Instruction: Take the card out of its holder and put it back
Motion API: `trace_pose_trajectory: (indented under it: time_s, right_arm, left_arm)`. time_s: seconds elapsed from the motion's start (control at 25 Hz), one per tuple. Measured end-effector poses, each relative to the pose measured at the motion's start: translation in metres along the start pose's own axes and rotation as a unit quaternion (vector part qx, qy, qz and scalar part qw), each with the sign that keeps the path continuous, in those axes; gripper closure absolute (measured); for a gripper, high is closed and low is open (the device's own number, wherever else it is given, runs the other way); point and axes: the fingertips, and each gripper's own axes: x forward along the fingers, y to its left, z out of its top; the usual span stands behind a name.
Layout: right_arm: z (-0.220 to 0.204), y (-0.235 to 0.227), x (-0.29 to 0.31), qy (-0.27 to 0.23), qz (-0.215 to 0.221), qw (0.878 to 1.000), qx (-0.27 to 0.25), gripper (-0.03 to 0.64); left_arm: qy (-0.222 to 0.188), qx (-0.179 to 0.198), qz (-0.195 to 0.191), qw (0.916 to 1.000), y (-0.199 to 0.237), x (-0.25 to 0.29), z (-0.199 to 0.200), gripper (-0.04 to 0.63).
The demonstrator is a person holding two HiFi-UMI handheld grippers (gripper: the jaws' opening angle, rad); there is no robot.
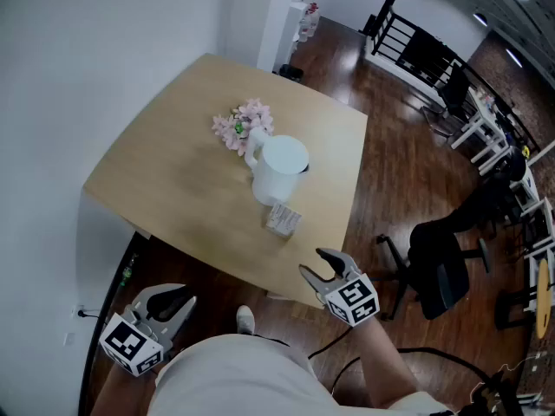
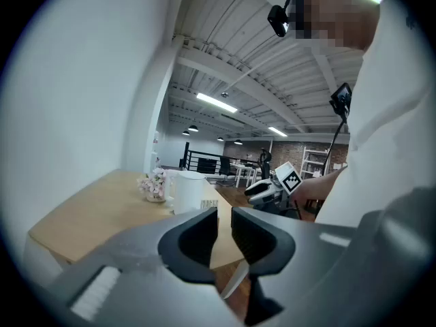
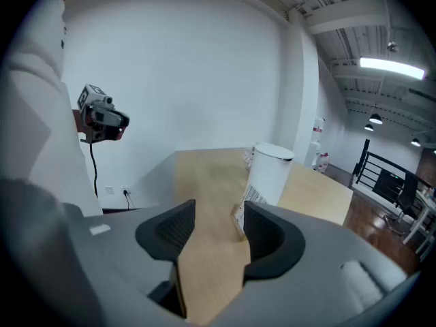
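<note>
Both empty, my right tongs (image 1: 314, 263) spread wide and left tongs (image 2: 225, 216) barely parted, I judge the small printed card (image 1: 284, 217) in its clear holder (image 1: 277, 229) by the pale wooden table's (image 1: 173, 180) near edge light, bendy, best pinched at its top.

Card holder (image 3: 240, 213) sat half hidden behind one jaw of the right gripper (image 3: 219, 231), its print was too small to read, flowers (image 1: 241, 126) partly covered by the jug (image 1: 279, 170), worktop (image 3: 204, 176) near edge lost behind the jaws
</note>
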Motion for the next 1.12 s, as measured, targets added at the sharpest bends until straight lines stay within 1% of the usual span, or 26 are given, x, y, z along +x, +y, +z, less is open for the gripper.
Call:
trace_pose_trajectory:
  time_s: [0.2,0.4,0.6,0.72,0.84,1.0,1.12]
  right_arm:
    - [-0.005,-0.063,0.045,-0.004,0.016,1.0,0.005,0.387]
    - [-0.012,-0.096,0.087,0.008,0.042,0.999,-0.002,0.391]
    - [-0.019,-0.104,0.124,0.013,0.08,0.997,0.003,0.406]
    - [-0.021,-0.103,0.14,0.015,0.097,0.995,0.003,0.435]
    - [-0.022,-0.101,0.149,0.016,0.108,0.994,0.002,0.479]
    - [-0.022,-0.1,0.153,0.018,0.117,0.993,0.004,0.57]
    - [-0.021,-0.1,0.155,0.016,0.126,0.992,0.009,0.581]
  left_arm:
    - [0.001,-0.001,0.025,0.9997,0.008,0.03,0.01,0.525]
    - [0.021,-0.012,0.058,0.998,0.008,0.033,0.011,0.524]
    - [0.025,-0.022,0.088,0.9956,0.014,0.035,0.015,0.525]
    - [0.026,-0.028,0.098,0.9945,0.017,0.036,0.015,0.524]
    - [0.029,-0.036,0.105,0.9934,0.019,0.033,0.012,0.525]
    - [0.029,-0.046,0.11,0.9924,0.023,0.031,0.011,0.525]
    - [0.026,-0.053,0.112,0.992,0.028,0.032,0.011,0.525]
